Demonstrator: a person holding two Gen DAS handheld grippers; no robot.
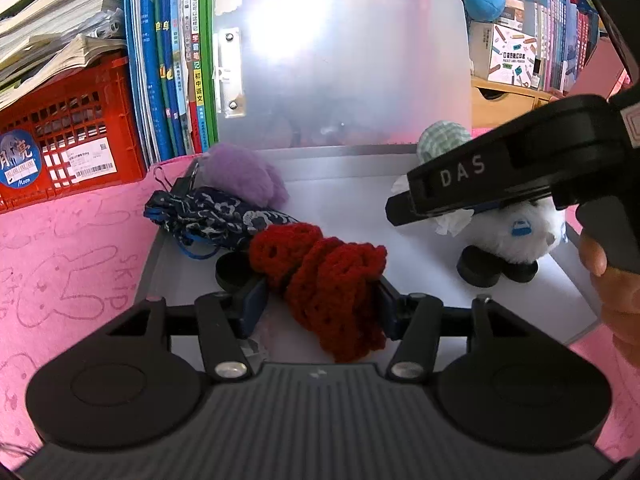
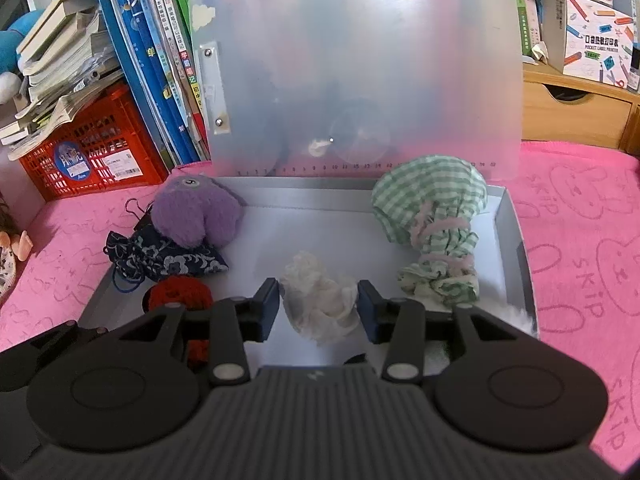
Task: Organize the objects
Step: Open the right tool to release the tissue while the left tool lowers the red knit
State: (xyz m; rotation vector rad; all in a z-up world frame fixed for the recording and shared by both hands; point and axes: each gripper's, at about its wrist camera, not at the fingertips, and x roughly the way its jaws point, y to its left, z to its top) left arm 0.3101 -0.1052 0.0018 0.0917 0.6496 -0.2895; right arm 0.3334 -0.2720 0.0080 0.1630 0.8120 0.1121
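red crochet piece (image 1: 320, 276) | bunched (in jaws) | crumpled white tissue (image 2: 320, 300) | gripped

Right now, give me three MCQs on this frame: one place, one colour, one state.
1. Where does the purple plush toy sit?
A. tray's far left corner
B. inside the red crate
C. on the books

2. What colour is the crochet piece between the left tongs?
A. green
B. dark red
C. white

3. The translucent lid behind the tray is:
A. shut flat
B. missing
C. standing open

Answers: 1 A, it rests on the patterned blue pouch there. 2 B, red yarn fills the gap. 3 C, it stands upright behind the tray.
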